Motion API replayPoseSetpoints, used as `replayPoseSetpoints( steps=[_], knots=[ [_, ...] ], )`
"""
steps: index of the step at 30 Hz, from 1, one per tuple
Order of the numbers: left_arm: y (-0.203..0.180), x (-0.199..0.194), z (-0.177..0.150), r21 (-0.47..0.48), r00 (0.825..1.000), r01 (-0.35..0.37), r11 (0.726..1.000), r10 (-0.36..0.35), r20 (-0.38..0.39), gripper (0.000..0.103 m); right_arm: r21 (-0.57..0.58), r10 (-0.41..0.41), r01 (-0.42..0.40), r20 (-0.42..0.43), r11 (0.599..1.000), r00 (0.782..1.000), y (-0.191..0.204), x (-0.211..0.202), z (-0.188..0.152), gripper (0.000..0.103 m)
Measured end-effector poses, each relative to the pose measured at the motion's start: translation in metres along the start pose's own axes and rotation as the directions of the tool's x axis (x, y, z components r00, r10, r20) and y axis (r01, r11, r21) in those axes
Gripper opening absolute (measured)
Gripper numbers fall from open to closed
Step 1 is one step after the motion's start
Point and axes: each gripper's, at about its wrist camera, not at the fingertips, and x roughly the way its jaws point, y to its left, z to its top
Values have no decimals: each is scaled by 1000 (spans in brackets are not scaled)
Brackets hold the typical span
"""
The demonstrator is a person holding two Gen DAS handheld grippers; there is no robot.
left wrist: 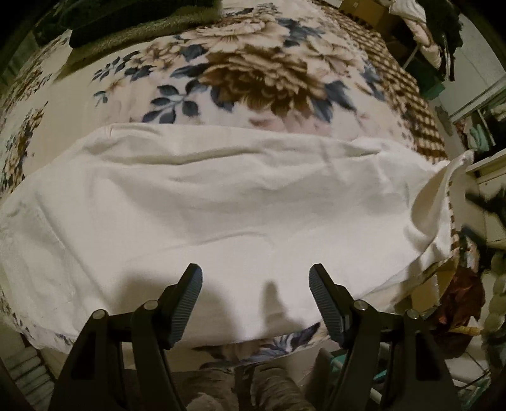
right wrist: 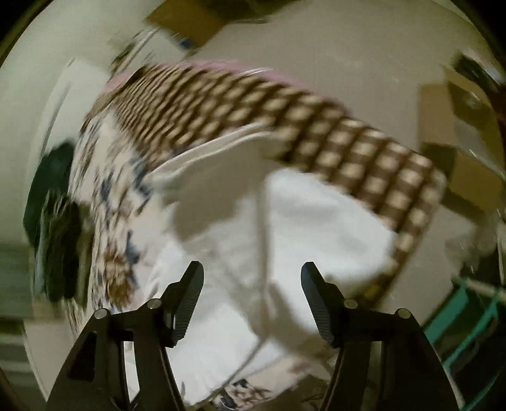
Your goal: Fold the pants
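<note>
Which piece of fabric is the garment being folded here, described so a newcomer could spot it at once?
Start from the floral blanket that covers the bed, with brown flowers and a checked border. Across its near part lies the pants, a broad band of cloth spread flat, one end flipped up at the right edge. It is the only plain white, unpatterned fabric; the dark green pile lies at the far side.

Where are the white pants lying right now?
In the left wrist view the white pants lie spread across the floral blanket on the bed, just beyond the open left gripper, their right end bunched by the checkered border.
</note>
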Motion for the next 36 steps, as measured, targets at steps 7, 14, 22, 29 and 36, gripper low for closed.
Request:
replayPoseSetpoints(
  steps=[7,14,22,29,36],
  knots=[
    [-10,15,11,26,1000,-15,1000,14,9,91,-205,-240,231,-20,951,971,61,42,-3,5],
    [-13,16,9,9,1000,11,1000,-11,2,91,161,-181,179,-5,971,983,-54,-4,-3,4],
    [15,12,-1,-51,999,30,998,-32,-32,91,363,-62,103,-122,926,991,-115,18,-21,50],
    [121,-43,-36,-263,998,63,963,-53,43,91,117,-42,74,-259,990,965,-23,16,-80,50],
    [286,-83,-93,-523,992,-76,849,119,50,91,17,17,-9,-499,1000,867,87,86,-218,50]
  ],
)
